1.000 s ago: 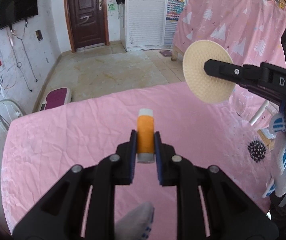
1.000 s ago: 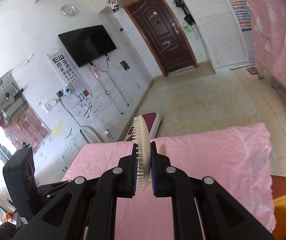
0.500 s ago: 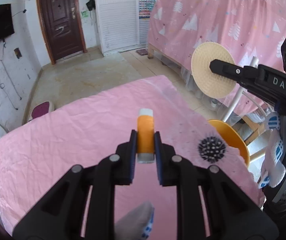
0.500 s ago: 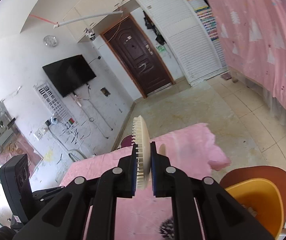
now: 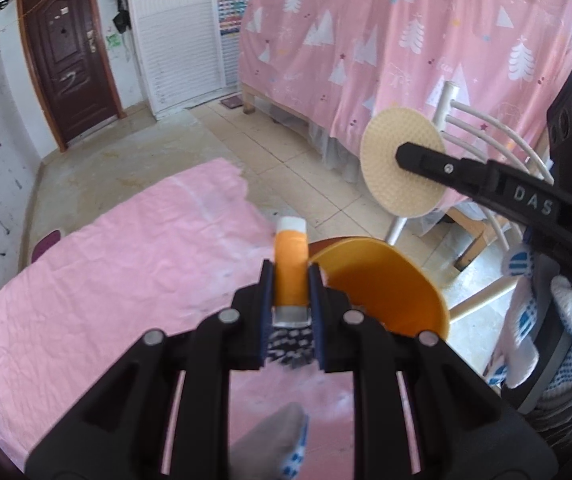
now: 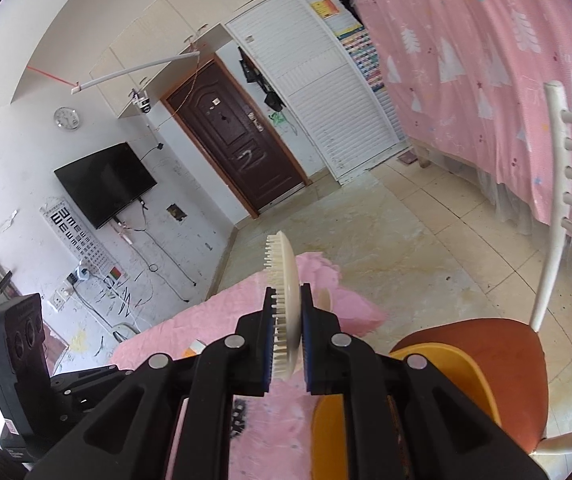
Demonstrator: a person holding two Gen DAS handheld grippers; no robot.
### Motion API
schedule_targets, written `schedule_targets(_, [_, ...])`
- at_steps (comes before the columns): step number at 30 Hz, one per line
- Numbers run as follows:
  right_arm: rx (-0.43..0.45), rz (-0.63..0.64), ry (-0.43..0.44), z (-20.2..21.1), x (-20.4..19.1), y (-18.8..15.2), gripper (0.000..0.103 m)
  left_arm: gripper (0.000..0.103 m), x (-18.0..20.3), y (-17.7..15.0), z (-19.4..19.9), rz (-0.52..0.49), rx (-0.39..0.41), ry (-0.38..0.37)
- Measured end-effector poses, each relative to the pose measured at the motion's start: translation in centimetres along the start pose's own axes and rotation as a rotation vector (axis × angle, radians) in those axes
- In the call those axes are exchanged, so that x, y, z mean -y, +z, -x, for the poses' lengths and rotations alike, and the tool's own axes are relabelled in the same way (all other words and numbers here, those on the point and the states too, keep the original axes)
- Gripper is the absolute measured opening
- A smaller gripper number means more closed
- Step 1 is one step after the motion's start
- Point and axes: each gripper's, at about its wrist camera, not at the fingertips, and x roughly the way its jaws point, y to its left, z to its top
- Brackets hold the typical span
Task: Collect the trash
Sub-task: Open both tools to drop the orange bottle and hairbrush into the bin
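The left gripper is clamped on an orange tube with a white cap, which stands upright between its pads, cap pointing away from the hand. Just ahead and to the right of that gripper sits a yellow bowl, resting on a red chair seat with a white slatted back. Under the left gripper lies the pink cloth of the table, and a black spiky ball shows on the cloth just below the tube, partly hidden by the fingers.

The right gripper pinches a cream round brush edge-on, bristles facing its left pad. From the left wrist view the same brush hangs up and to the right, above and beyond the bowl, its flat dimpled back turned this way. In the right wrist view the bowl lies just below and to the right of the gripper, with the table's corner ahead of it.

A gloved hand holds the right gripper's handle. A dark door and a pink curtain stand beyond.
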Motion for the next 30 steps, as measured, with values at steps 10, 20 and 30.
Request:
schedule_targets(10, [0.015, -0.045, -0.011, 1.5, 3.7, -0.3, 0.001, 0.016, 4.8, 1.8, -2.5, -0.061, -0.027, -0.065])
schedule_targets(20, [0.006, -0.064, -0.019, 1.8, 5.0, -0.8, 0.001, 0.047, 6.2, 2.1, -3.2, -0.066, -0.038, -0.085])
schedule_targets(30, [-0.046, -0.010, -0.048, 0.8, 2.9, -1.8, 0.001, 0.061, 2.9, 1.4, 0.5, 0.001, 0.038, -0.053])
